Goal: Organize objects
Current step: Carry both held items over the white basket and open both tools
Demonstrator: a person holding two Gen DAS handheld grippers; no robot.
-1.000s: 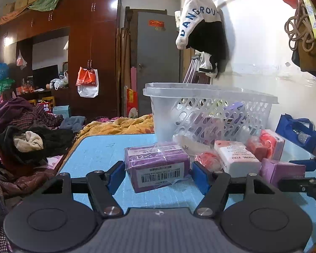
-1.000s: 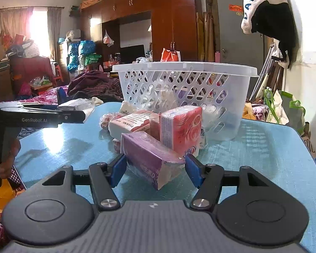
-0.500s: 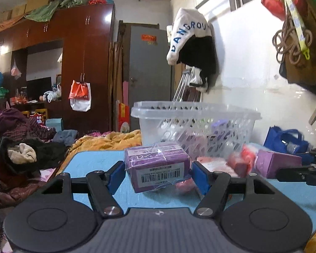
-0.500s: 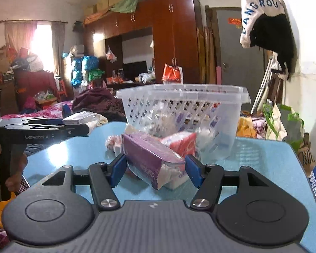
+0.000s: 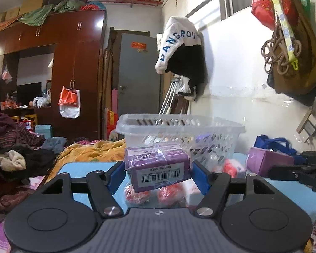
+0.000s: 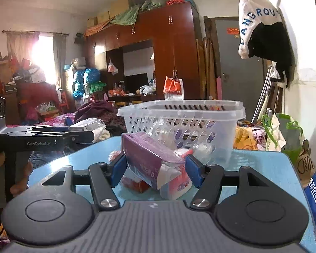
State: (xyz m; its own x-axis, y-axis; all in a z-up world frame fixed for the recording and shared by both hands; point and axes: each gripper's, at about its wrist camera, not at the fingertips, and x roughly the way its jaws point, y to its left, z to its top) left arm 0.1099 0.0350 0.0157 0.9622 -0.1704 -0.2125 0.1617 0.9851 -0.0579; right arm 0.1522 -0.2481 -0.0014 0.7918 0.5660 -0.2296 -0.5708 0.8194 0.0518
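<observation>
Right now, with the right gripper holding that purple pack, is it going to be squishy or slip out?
The purple pack looks soft: crinkled film wrap with white tissue showing at its end, so probably light and squashy. It sits tilted between the blue fingers, so it may pivot. The glossy film could slide a little.

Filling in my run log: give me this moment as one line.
left gripper: jaws shut on purple pack | right gripper: jaws shut on purple tissue pack | basket: ahead | both packs: off table

A light blue surface (image 6: pixel 263 164) carries a clear plastic slotted basket (image 6: pixel 200 130) toward its far edge. In front of the basket, several red-and-white wrapped packs (image 5: pixel 170 194) and a pink-and-white tissue pack (image 6: pixel 177 186) lie on it.
</observation>
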